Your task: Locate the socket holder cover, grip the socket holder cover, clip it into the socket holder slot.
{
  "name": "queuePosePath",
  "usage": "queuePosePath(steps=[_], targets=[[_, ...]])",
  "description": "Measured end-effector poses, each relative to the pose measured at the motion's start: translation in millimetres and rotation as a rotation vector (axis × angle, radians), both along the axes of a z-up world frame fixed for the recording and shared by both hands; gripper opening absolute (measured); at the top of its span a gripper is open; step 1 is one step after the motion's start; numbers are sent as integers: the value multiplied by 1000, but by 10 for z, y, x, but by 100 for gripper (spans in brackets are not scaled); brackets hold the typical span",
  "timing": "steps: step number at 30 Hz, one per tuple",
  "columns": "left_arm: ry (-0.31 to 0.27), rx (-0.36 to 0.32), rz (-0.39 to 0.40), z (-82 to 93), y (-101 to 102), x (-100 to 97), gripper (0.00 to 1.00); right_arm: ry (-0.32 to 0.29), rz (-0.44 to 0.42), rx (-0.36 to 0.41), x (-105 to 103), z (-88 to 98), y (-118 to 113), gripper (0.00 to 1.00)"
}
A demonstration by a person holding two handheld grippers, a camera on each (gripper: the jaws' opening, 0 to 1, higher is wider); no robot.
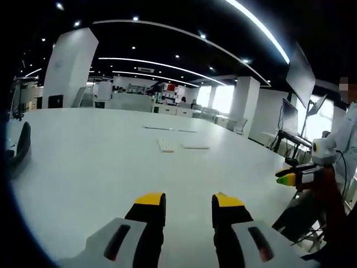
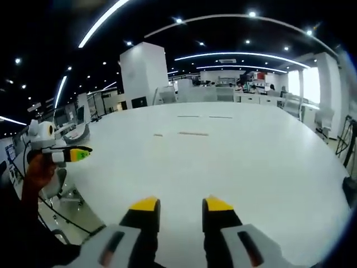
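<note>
On the big white table [image 1: 100, 167] lies a white socket holder [image 1: 165, 145], with a flat white cover strip [image 1: 195, 147] just to its right. Both are well ahead of my left gripper [image 1: 188, 201], which stands open and holds nothing. My right gripper [image 1: 290, 178] comes in from the right beside the table edge, held by a hand. In the right gripper view, the long strip [image 2: 193, 133] and a small white piece [image 2: 158, 135] lie far ahead of my open, empty right gripper [image 2: 181, 205]. My left gripper [image 2: 67, 153] shows at the left, over the table edge.
Two more thin strips [image 1: 159, 128] [image 1: 187, 131] lie farther back on the table. A black chair [image 1: 22, 142] stands at the left edge, and monitors [image 1: 290, 114] on stands at the right. A person in white [image 1: 348, 139] stands at the right. White pillars [image 2: 144, 75] and office desks stand behind.
</note>
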State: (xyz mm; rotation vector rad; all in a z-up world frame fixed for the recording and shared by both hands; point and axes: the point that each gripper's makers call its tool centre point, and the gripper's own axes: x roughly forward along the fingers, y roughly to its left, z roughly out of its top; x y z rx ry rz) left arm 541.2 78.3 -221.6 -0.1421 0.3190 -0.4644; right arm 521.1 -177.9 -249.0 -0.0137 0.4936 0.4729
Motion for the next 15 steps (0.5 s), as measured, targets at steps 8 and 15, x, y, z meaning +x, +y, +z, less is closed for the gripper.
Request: queuePosePath(steps=[8, 15], targets=[[11, 4, 3, -44, 27, 4, 34, 2, -3, 8, -6, -8, -6, 31], [10, -4, 8, -41, 39, 0, 34, 11, -11, 7, -18, -31, -35, 31]])
